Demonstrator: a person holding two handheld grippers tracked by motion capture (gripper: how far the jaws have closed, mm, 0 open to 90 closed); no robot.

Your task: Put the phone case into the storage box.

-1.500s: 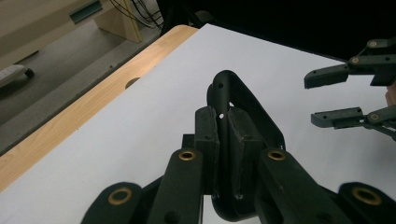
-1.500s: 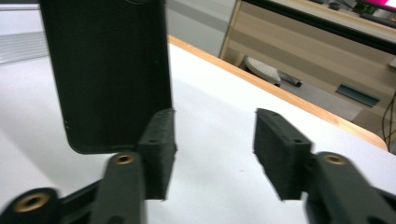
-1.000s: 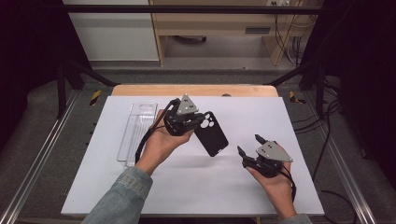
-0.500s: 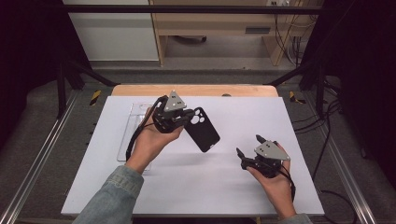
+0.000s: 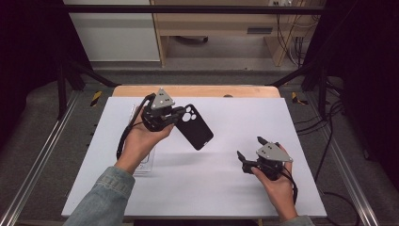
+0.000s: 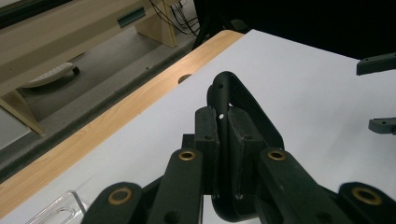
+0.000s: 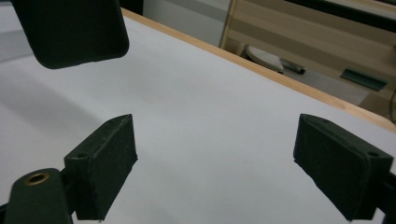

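I take the white sheet as my landmark – a smooth, matte, flat cover over the table, with a strip of pale wood showing along its far edge. In the left gripper view that wood has a visible grain and a small round hole in it.

Next in size is the phone case, black, thin and rectangular with rounded corners and a cluster of round camera cut-outs at one end. It is off the sheet, held up above its middle-left part and tilted, the cut-out end toward my left gripper. That gripper's jaws are clamped tight on the rim of the case; in the left gripper view I see the case edge-on between the two black pads, its rounded corner standing up past them, dull and rubbery in finish.

My right gripper sits low over the near-right part of the sheet, well apart from the case. Its jaws have just been opening and stand wide with nothing between them – in the right gripper view the blocky pads look coarse and matte, and the case's plain end hangs above the sheet beyond them.

At the sheet's left edge, under my left forearm, lies a clear plastic tray, glossy with rounded corners.
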